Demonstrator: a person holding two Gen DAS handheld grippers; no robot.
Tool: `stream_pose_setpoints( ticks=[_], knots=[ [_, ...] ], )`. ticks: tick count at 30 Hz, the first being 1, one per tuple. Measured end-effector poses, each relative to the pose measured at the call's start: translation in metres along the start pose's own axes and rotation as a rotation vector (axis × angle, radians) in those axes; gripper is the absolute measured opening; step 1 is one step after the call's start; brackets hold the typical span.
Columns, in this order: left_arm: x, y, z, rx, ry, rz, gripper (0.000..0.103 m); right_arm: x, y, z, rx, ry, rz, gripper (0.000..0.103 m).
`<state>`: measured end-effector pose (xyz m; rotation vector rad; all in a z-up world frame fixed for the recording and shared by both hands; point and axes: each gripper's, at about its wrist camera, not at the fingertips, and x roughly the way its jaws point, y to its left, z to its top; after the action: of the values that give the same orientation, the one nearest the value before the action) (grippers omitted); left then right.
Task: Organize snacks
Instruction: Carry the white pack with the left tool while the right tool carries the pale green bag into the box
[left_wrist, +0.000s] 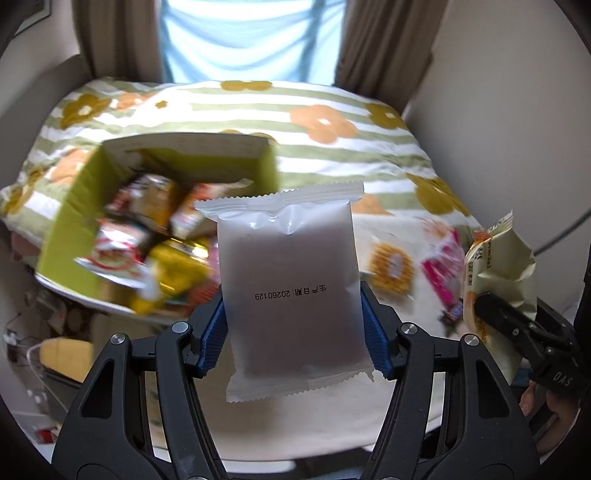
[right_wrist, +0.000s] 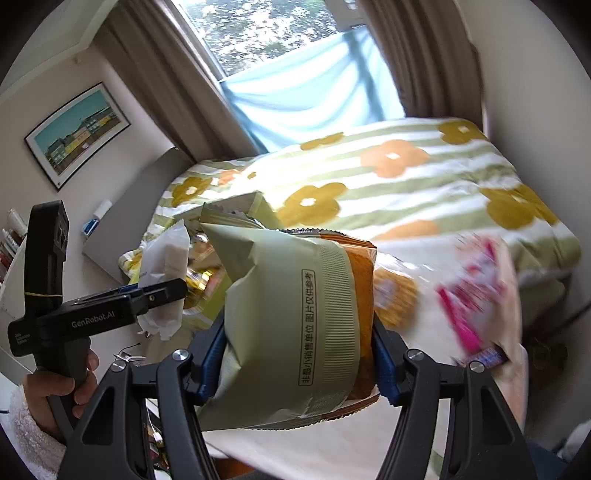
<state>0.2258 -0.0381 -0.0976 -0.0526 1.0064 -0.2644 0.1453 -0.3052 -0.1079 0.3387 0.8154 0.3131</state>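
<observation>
**Holding a snack packet in each claw above the bed**

Gripping a smooth, milky-white pillow packet (left_wrist: 290, 284) with crimped zigzag ends, the left gripper (left_wrist: 293, 332) pinches it between blue ribbed pads at frame centre; a printed date runs across its glossy film. Left of it sits a lime-green cardboard box (left_wrist: 70, 221), open-topped, crammed with crinkly red, yellow and orange wrappers (left_wrist: 147, 240). Clamped in the right gripper (right_wrist: 299, 354), a pale olive foil bag (right_wrist: 291, 314) with a ribbed seam and orange edge fills that view's centre; both hang over a soft striped quilt (left_wrist: 332, 122) with flower prints, where a pink packet (left_wrist: 441, 269) lies blurred at right.
</observation>
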Motion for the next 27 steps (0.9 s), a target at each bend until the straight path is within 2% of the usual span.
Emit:
stream_pose_setpoints(
  ticks=[6,12,16,22,24,25,26,27],
  knots=[
    [-0.005,0.083,0.032,-0.022,-0.024,0.017,0.06,0.05,0.063,0.032,-0.03,-0.011,0.039,0.062],
    [0.014,0.159,0.054,-0.026,0.011,0.042,0.06,0.109,0.12,0.055,-0.052,0.007,0.056,0.062],
    [0.038,0.19,0.06,0.01,0.058,0.037,0.06,0.137,0.139,0.058,-0.037,0.03,0.043,0.062],
    [0.067,0.201,0.068,0.041,0.108,0.003,0.061,0.165,0.151,0.06,-0.004,0.072,0.003,0.062],
    [0.069,0.201,0.069,0.063,0.097,-0.008,0.064,0.168,0.152,0.061,0.0,0.082,-0.011,0.062],
    [0.068,0.199,0.068,0.079,0.081,-0.002,0.073,0.169,0.151,0.062,0.003,0.086,-0.02,0.063],
    [0.065,0.197,0.068,0.1,0.063,0.016,0.092,0.17,0.15,0.063,0.006,0.088,-0.024,0.064],
    [0.063,0.196,0.068,0.116,0.05,0.035,0.1,0.17,0.149,0.064,0.011,0.091,-0.032,0.064]
  ],
)
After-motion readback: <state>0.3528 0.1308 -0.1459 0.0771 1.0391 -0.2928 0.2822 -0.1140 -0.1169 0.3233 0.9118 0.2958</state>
